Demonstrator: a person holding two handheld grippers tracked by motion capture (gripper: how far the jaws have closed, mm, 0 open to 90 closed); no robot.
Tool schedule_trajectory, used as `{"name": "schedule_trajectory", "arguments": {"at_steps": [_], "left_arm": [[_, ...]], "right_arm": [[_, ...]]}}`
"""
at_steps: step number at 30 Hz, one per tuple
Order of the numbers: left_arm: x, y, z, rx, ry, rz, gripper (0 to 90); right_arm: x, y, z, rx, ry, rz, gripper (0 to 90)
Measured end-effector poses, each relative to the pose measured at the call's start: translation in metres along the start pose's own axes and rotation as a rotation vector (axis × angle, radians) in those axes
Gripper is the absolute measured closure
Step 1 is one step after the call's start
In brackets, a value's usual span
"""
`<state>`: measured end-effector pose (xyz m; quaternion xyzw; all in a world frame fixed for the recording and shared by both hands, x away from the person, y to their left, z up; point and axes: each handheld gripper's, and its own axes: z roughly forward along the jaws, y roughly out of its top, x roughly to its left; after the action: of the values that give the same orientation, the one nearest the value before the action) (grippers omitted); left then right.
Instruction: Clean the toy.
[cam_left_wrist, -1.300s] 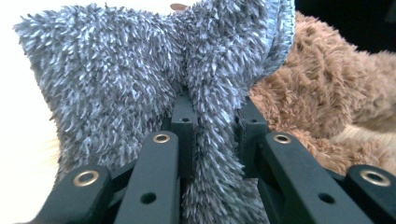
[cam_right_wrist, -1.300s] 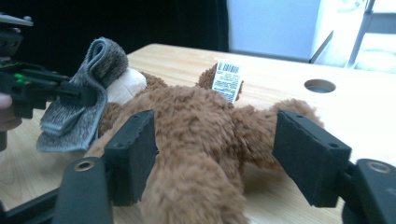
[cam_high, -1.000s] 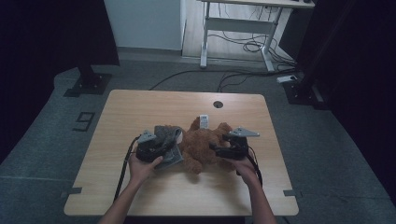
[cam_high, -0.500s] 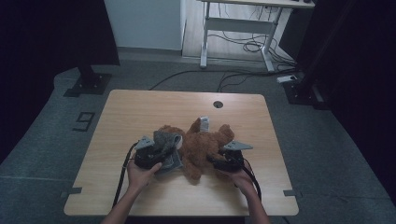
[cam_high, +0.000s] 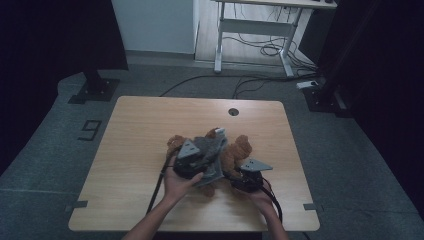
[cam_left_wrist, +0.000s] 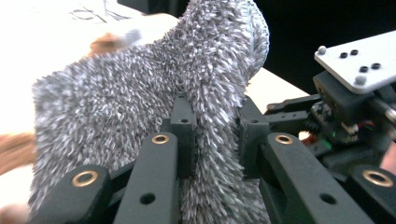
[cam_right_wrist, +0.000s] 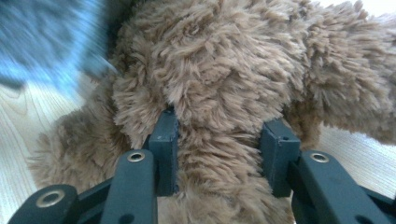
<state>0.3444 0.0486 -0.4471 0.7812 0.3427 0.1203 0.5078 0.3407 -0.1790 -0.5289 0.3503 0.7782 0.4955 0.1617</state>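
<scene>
Left gripper (cam_left_wrist: 210, 135) jaws clamped on a fold of the grey fuzzy cloth (cam_left_wrist: 140, 88), which is draped over the brown plush toy (cam_high: 235, 152) just right of table (cam_high: 140, 125) centre. Right gripper (cam_right_wrist: 219, 140) jaws have just been closing, toy's fur now bunched between the pads; it sits at the toy's 5 o'clock. Both items look light, soft, compressible and not fragile; pile may slip, so pinch deep on a limb or a cloth fold. Gripper views show pad contact; high view gives layout, with cloth at the toy's 9 o'clock.
</scene>
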Motion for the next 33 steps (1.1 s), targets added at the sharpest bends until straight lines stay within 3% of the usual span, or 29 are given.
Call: {"name": "schedule_trajectory", "arguments": {"at_steps": [3,5,9,12,14,17,20,23,27,33], "left_arm": [[-0.01,0.002,0.034,0.066,0.0,0.017,73.1],[-0.012,-0.001,0.051,0.084,0.011,0.01,72.9],[-0.011,-0.007,0.056,0.067,0.029,0.011,74.0],[-0.013,-0.01,0.049,0.066,0.061,0.053,74.6],[-0.011,-0.01,0.041,0.061,0.067,0.053,74.8],[0.001,-0.008,0.026,0.032,0.13,0.048,74.6],[0.028,-0.011,0.01,0.034,0.158,-0.012,74.6],[0.047,-0.016,-0.009,0.006,0.142,-0.057,75.2],[0.062,-0.013,-0.042,-0.069,0.198,-0.057,75.5],[0.096,-0.03,-0.066,-0.035,0.266,-0.115,75.7]], "right_arm": [[0.0,-0.001,0.0,-0.005,-0.002,0.001,56.5],[0.0,-0.002,0.0,-0.007,-0.009,0.007,56.9],[-0.002,-0.009,-0.001,-0.022,-0.026,0.027,60.2],[0.001,-0.009,-0.001,-0.012,-0.026,0.001,61.6],[0.003,-0.009,-0.001,-0.002,-0.031,-0.015,62.2],[0.003,-0.009,-0.002,0.008,-0.033,-0.024,62.6],[0.002,-0.01,-0.004,0.013,-0.024,-0.02,62.8],[0.002,-0.01,-0.004,0.016,-0.015,-0.017,62.9],[0.002,-0.009,-0.003,0.019,-0.014,-0.013,63.0],[0.001,-0.009,-0.003,0.019,-0.012,-0.001,62.9]]}}
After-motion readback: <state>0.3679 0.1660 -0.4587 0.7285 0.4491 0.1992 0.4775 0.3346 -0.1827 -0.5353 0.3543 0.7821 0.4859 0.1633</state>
